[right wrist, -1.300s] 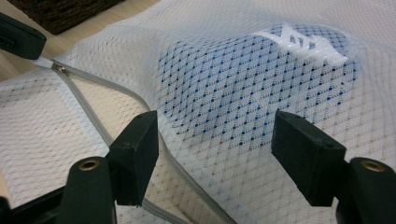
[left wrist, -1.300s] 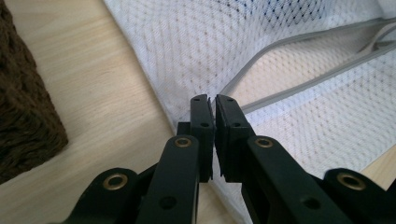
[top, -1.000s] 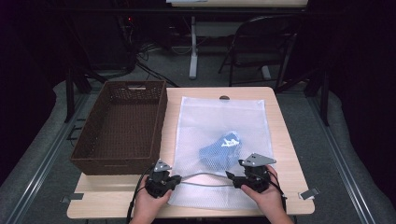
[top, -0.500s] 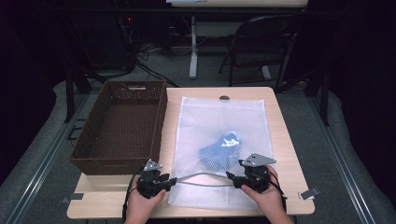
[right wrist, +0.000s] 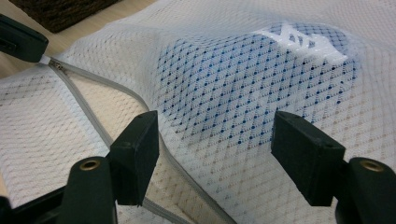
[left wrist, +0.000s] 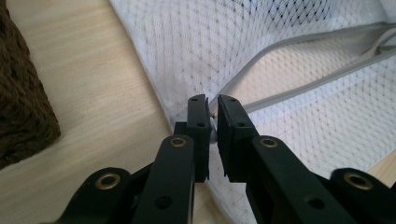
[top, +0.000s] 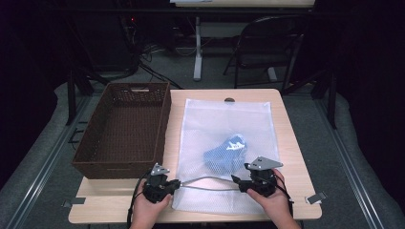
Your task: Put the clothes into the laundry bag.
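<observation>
**Zipper drawn to the bag's left corner**

Dark room, folding chair (top: 267, 45) at the far side, and a pale wooden table (top: 291, 138) carrying a brown wicker basket (top: 125, 129) on the left and a white mesh laundry bag (top: 224, 143) on the right. Inside the bag lies a blue garment (top: 227, 151), seen through the netting in the right gripper view as well (right wrist: 261, 88).

Compared with a second ago, the left gripper (top: 160, 183) has slid leftward along the near edge, from over the bag's mouth to its left corner. Its jaws are nearly closed and pinch the small metal zipper pull (left wrist: 213, 126), just past the end of the grey zipper tape (top: 205, 182). The tape now bows open in a long curve between the two hands, so the mouth looks unzipped across most of its width.

The right gripper (top: 255, 180) has barely moved. Its jaws stand wide apart, holding nothing, poised over the mesh just near the garment.

The opening step seems about finished; the likely next call is for the right gripper to reach in through the gap for the garment, with the empty basket ready beside the bag.
</observation>
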The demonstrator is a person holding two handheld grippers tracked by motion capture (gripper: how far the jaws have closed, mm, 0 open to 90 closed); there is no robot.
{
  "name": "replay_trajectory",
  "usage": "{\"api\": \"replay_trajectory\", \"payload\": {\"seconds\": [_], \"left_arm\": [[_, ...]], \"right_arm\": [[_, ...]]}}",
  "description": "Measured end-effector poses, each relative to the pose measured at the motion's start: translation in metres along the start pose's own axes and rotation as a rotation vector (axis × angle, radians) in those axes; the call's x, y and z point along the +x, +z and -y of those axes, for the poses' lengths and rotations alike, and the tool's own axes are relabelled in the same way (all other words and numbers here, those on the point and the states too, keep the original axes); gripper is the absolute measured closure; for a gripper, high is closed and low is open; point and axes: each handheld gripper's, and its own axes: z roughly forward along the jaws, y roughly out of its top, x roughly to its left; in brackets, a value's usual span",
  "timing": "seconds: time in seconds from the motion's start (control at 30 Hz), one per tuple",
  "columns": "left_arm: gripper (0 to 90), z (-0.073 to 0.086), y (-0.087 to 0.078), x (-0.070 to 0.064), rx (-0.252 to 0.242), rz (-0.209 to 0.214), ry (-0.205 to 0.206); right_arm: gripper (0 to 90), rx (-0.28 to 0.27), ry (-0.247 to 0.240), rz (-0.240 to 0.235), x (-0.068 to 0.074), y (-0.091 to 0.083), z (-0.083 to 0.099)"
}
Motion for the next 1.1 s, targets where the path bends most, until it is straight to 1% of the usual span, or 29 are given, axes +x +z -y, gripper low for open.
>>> {"api": "replay_trajectory", "payload": {"seconds": [0.1, 0.2, 0.27, 0.47, 0.57, 0.67, 0.77, 0.87, 0.93, 1.0, 1.1], "left_arm": [[85.6, -0.002, 0.000, -0.002, -0.008, -0.005, 0.006], [85.4, -0.005, 0.002, -0.004, -0.007, 0.002, 0.013], [83.1, -0.006, 0.004, -0.006, -0.008, 0.018, 0.012], [77.8, -0.010, 0.011, -0.011, -0.006, 0.036, 0.020], [74.4, -0.011, 0.017, -0.013, 0.002, 0.062, 0.026], [69.2, -0.012, 0.020, -0.015, 0.011, 0.041, 0.038], [63.8, -0.012, 0.018, -0.012, -0.006, 0.022, 0.039], [59.1, -0.014, 0.016, -0.006, -0.022, -0.009, 0.030], [56.5, -0.015, 0.016, -0.002, -0.029, -0.021, 0.021], [54.4, -0.015, 0.017, 0.002, -0.029, -0.035, 0.010], [52.4, -0.015, 0.020, 0.006, -0.021, -0.056, 0.009]], "right_arm": [[32.0, -0.002, 0.000, 0.001, 0.000, 0.000, 0.000], [32.0, -0.001, 0.000, 0.003, 0.000, 0.000, 0.000], [32.0, 0.002, -0.002, 0.001, 0.000, 0.000, 0.000], [32.0, 0.003, -0.003, 0.003, 0.000, 0.001, 0.000], [32.0, 0.003, -0.004, 0.003, 0.000, 0.001, 0.000], [32.0, 0.002, -0.002, 0.002, 0.001, 0.001, 0.000], [32.0, 0.002, -0.003, 0.003, 0.000, 0.001, 0.000], [32.0, 0.000, -0.006, 0.003, 0.000, 0.001, 0.000], [32.0, -0.002, -0.006, 0.003, 0.001, 0.001, 0.000], [32.0, -0.002, -0.006, 0.004, 0.001, 0.001, 0.000], [31.9, 0.000, -0.011, 0.004, 0.001, 0.001, 0.000]]}}
